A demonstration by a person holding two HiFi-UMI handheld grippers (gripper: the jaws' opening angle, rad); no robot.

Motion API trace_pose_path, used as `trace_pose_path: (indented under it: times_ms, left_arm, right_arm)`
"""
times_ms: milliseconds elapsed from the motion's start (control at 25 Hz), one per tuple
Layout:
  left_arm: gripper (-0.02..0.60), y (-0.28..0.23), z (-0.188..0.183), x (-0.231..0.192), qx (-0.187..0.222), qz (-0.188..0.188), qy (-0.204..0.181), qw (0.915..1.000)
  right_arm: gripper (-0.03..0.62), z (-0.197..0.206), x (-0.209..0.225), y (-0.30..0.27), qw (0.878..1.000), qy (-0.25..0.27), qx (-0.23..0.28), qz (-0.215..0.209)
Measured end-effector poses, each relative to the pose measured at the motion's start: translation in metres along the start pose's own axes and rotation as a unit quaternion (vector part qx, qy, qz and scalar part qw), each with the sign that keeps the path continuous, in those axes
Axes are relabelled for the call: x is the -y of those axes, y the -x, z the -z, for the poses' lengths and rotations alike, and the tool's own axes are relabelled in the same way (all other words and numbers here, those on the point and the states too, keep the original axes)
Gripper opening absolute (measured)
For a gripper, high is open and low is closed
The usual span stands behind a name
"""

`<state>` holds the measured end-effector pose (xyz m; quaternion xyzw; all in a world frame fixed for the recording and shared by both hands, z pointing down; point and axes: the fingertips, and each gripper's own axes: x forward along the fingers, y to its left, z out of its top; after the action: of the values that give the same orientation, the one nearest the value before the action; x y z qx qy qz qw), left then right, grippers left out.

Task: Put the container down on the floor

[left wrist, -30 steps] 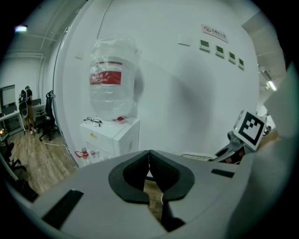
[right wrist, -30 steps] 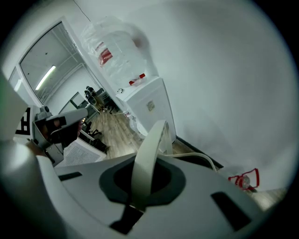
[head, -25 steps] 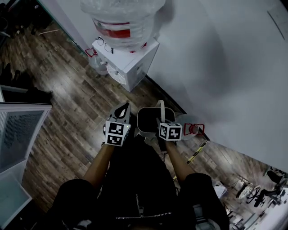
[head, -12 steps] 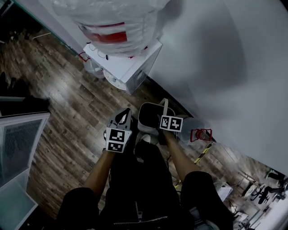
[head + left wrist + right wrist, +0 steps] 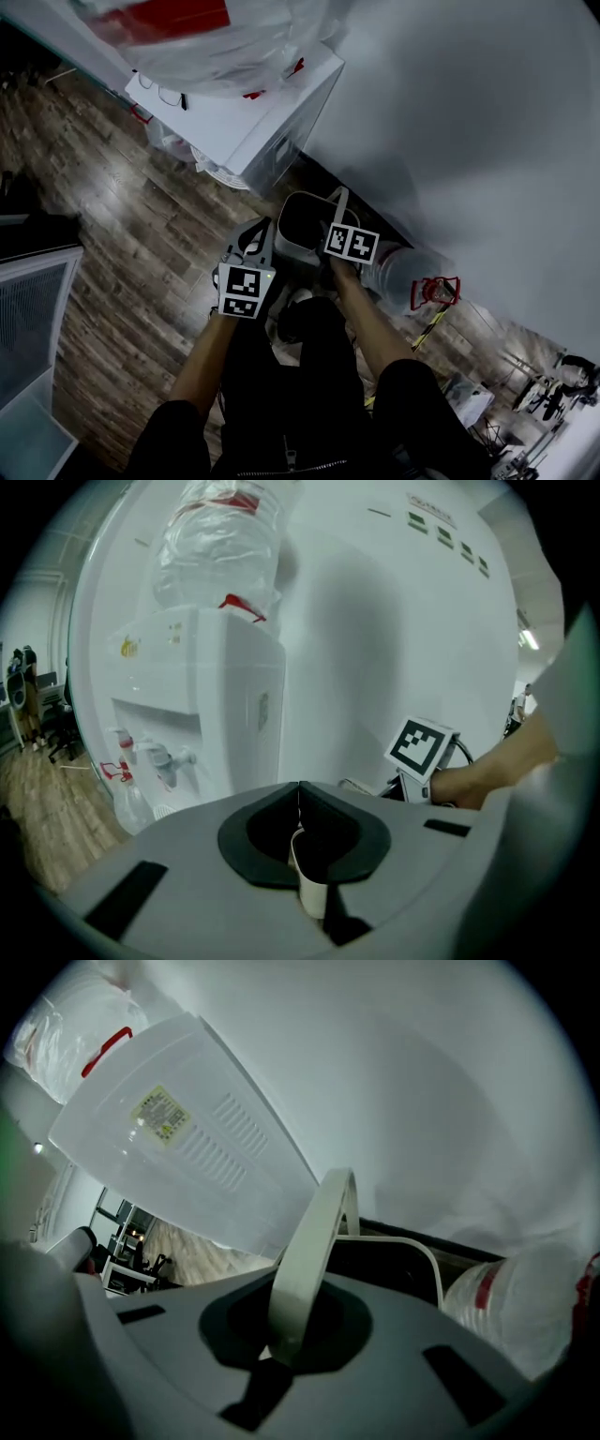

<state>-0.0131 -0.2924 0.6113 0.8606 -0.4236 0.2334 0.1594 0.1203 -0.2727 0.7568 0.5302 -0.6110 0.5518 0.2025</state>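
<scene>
1. At the far left the wooden floor (image 5: 141, 216) runs up to a white water dispenser (image 5: 253, 122), which stands against the wall (image 5: 469, 141) with a clear bottle (image 5: 216, 37) upside down on top of it
2. The left gripper (image 5: 262, 230) sits just beside the left side of the container. In the left gripper view its jaws are closed together, with a short pale strip (image 5: 306, 878) pinched between them close to the camera. What that strip belongs to cannot be told
3. The container (image 5: 298, 253) is a pale bin with a dark inside. It hangs upright and low at the foot of the wall, between the dispenser and a bottle lying to its right. Whether its base touches the floor cannot be told
4. The right gripper (image 5: 305, 1288) is clamped on the container's handle (image 5: 314, 1232), a pale curved band that rises between the jaws and arches over the bin's rim
5. Just right of the container a large clear water bottle (image 5: 408, 267) lies on its side on the floor, with a red carrying loop (image 5: 439, 291) at its right end
</scene>
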Motion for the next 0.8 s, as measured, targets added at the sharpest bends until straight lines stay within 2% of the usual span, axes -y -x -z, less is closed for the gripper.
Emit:
trace_pose_path:
  times_ms: [160, 400, 640, 800]
  left_arm:
    - [0.015, -0.040, 0.024, -0.012, 0.017, -0.005, 0.001, 0.9998]
    - [0.015, -0.097, 0.061, -0.023, 0.017, 0.000, 0.001, 0.9999]
    - [0.015, -0.141, 0.079, -0.018, 0.041, 0.053, 0.016, 0.9976]
    - [0.015, -0.156, 0.085, -0.016, 0.066, 0.059, 0.013, 0.9960]
  right_arm:
    - [0.011, -0.005, 0.016, -0.041, 1.000, 0.003, 0.015, -0.006]
    - [0.011, -0.020, 0.034, -0.094, 0.999, -0.021, 0.044, -0.022]
    - [0.012, -0.042, 0.041, -0.140, 0.993, -0.006, 0.112, -0.040]
    - [0.012, -0.057, 0.051, -0.174, 0.986, 0.002, 0.165, -0.034]
